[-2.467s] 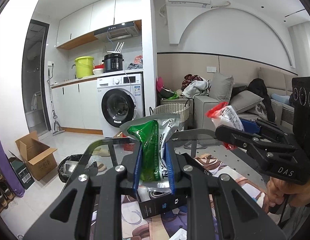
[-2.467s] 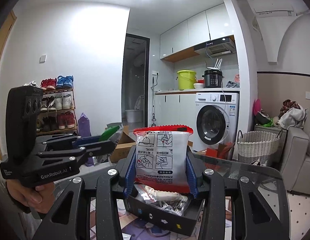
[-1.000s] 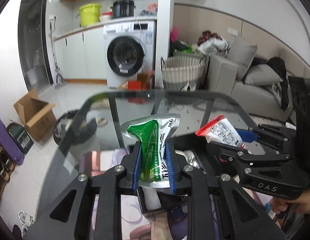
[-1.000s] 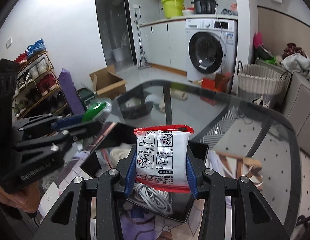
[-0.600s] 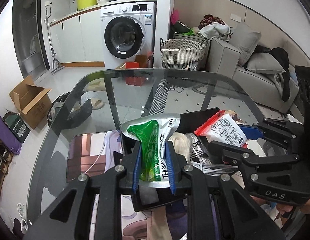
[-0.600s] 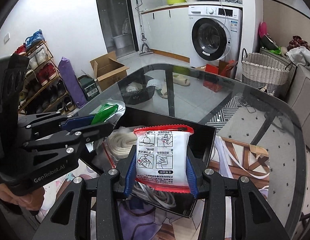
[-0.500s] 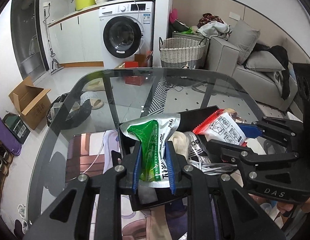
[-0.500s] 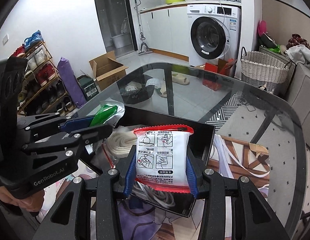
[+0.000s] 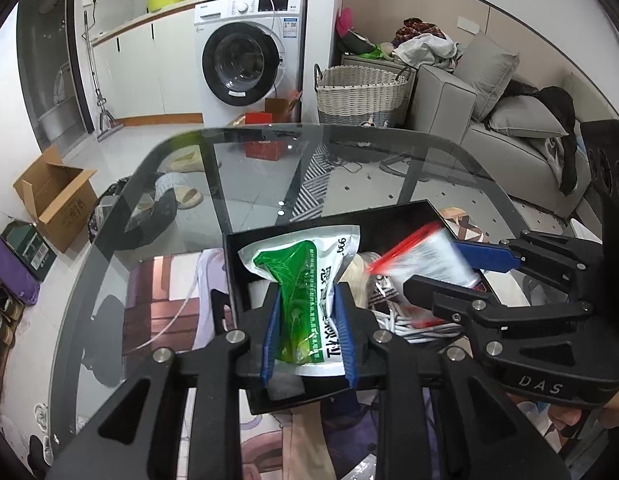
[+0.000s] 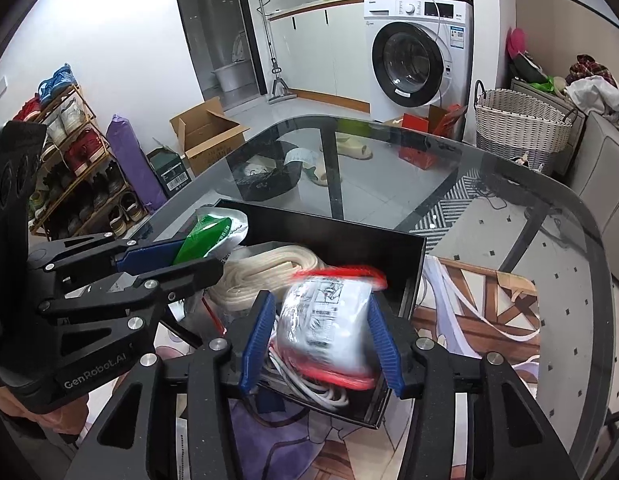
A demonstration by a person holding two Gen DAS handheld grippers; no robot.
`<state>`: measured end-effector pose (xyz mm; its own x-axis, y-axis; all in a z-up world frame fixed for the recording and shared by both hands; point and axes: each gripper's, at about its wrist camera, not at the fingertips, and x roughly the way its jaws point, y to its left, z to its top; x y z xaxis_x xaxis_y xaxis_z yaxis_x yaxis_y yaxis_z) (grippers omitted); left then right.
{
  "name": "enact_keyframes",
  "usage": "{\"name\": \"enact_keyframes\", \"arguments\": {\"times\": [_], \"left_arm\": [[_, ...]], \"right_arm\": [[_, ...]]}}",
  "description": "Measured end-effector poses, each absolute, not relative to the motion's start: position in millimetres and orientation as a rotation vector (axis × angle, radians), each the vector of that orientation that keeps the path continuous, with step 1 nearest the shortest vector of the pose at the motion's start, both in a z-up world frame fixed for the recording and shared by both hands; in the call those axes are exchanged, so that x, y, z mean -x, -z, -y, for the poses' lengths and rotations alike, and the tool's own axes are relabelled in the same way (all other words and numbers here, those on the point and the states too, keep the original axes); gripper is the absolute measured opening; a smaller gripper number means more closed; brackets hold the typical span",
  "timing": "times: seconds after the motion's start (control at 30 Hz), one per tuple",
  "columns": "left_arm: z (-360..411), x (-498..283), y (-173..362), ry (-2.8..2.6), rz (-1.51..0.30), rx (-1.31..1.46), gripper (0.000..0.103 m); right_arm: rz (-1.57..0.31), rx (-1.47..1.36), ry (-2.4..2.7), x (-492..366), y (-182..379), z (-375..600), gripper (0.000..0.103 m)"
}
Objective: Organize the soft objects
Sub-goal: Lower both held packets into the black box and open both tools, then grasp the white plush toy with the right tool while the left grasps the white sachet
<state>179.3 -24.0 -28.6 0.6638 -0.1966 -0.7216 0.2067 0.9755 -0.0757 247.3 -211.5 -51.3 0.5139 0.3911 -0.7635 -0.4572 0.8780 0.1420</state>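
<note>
My left gripper [image 9: 307, 338] is shut on a green and white pouch [image 9: 305, 292] and holds it over the near left part of a black box [image 9: 389, 218] on the glass table. My right gripper [image 10: 319, 346] has opened; the red-edged white packet [image 10: 329, 322], blurred and tilted, sits loose between its blue pads over the box [image 10: 349, 228]. The right gripper also shows in the left wrist view [image 9: 441, 268], and the left gripper in the right wrist view [image 10: 165, 260]. A coil of cream rope [image 10: 261, 272] and white cable [image 10: 313, 386] lie in the box.
The box rests on a printed mat [image 10: 481, 320] on the glass table [image 9: 269, 168]. A washing machine [image 9: 245, 64], a wicker basket [image 9: 361, 96], a sofa [image 9: 521, 136] and a cardboard box [image 9: 53, 196] stand on the floor beyond.
Both grippers have come down over the black box. The right gripper's jaws have widened and the red-edged packet has tipped and blurred between them. The left gripper still grips the green pouch.
</note>
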Motion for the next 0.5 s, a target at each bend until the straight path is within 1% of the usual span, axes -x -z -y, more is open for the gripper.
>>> {"name": "enact_keyframes", "arguments": {"times": [0.1, 0.17, 0.27, 0.43, 0.47, 0.5], "left_arm": [[24.7, -179.7, 29.0, 0.231, -0.823, -0.010, 0.029], [25.4, -179.9, 29.1, 0.232, -0.830, -0.013, 0.041], [26.9, -180.6, 28.6, 0.231, -0.863, -0.011, 0.048], [28.9, -168.1, 15.0, 0.221, -0.877, -0.014, 0.049], [28.3, -163.9, 11.4, 0.215, -0.876, -0.016, 0.049], [27.6, -156.5, 4.9, 0.207, -0.874, -0.019, 0.050]], "right_arm": [[-0.899, 0.076, -0.509, -247.3, 50.7, 212.2, 0.049], [-0.908, 0.080, -0.505, -247.4, 49.1, 212.6, 0.049], [-0.915, 0.094, -0.507, -239.3, 42.2, 214.2, 0.049], [-0.940, 0.073, -0.545, -207.5, 17.3, 232.4, 0.050], [-0.966, 0.033, -0.560, -196.1, 11.4, 241.6, 0.052], [-0.981, 0.011, -0.573, -187.9, 8.5, 246.7, 0.056]]}}
